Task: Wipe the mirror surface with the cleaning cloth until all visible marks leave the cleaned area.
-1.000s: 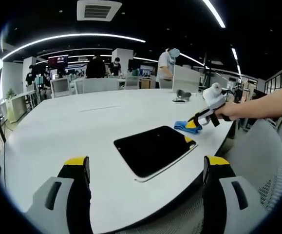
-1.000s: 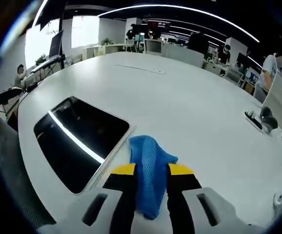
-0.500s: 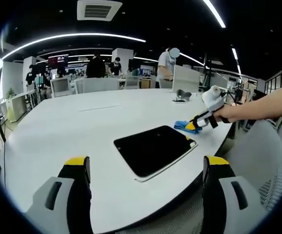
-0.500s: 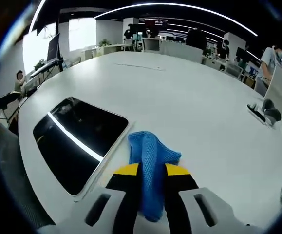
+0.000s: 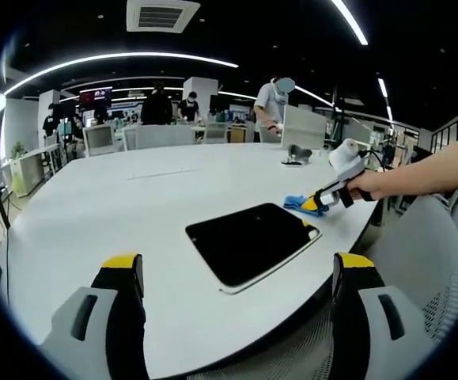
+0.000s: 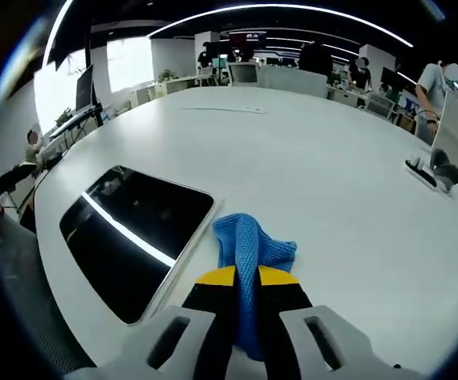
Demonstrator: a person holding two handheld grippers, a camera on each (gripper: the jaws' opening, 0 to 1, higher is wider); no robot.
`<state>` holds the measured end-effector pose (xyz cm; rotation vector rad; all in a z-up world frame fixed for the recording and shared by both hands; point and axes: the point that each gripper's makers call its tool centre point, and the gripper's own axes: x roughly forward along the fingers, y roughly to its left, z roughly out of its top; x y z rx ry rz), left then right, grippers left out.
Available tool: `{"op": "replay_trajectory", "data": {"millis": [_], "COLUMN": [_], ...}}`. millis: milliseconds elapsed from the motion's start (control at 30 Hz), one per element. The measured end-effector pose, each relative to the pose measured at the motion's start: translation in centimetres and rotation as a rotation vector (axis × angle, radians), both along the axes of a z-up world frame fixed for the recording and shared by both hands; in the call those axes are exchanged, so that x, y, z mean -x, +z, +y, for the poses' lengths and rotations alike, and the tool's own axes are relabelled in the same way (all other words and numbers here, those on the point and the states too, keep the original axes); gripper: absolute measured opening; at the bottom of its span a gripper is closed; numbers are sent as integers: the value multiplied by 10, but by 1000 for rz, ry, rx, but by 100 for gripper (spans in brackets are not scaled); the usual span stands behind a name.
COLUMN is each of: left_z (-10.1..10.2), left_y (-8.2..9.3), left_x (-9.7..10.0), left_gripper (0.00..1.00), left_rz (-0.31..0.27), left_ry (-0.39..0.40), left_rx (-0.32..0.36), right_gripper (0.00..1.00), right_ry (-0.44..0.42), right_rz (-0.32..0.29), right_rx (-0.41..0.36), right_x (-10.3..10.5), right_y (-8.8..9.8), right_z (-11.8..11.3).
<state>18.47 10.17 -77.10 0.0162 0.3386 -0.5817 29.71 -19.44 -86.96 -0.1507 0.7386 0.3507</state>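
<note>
Right gripper view, lower centre: over the last second my right tool (image 6: 246, 277) has narrowed its jaws from a loose straddle to a pinch, and they now press the blue cloth (image 6: 248, 252) from both sides. The cloth rests bunched on the white surface (image 6: 331, 182), just right of the mirror (image 6: 134, 233) at centre left, close to its edge but not on the glass. Left gripper view: my left tool (image 5: 236, 273) stands wide apart and empty at the bottom of the frame, the mirror (image 5: 248, 241) at centre, the right tool (image 5: 317, 202) and cloth (image 5: 298, 204) at centre right. I judge the grasp complete and wiping not yet begun; no marks are discernible
</note>
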Motion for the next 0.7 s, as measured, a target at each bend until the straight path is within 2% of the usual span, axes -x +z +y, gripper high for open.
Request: {"op": "replay_trajectory", "data": {"millis": [267,567,700], "left_z": [-1,-2,-2], "left_y": [0,0,1], "left_x": [0,0,0], "left_gripper": [98,98,97], "left_rz": [2,1,-3], "left_ry": [-4,-5,-2], "left_rx": [0,1,4], "right_gripper": [1,1,1], "right_ry": [-31,-80,-82], "right_rz": [7,50,51], "right_rx": [-3,-23,-16], "right_x": [13,16,23], "right_y": [7,11,23], "right_z": [11,15,23]}}
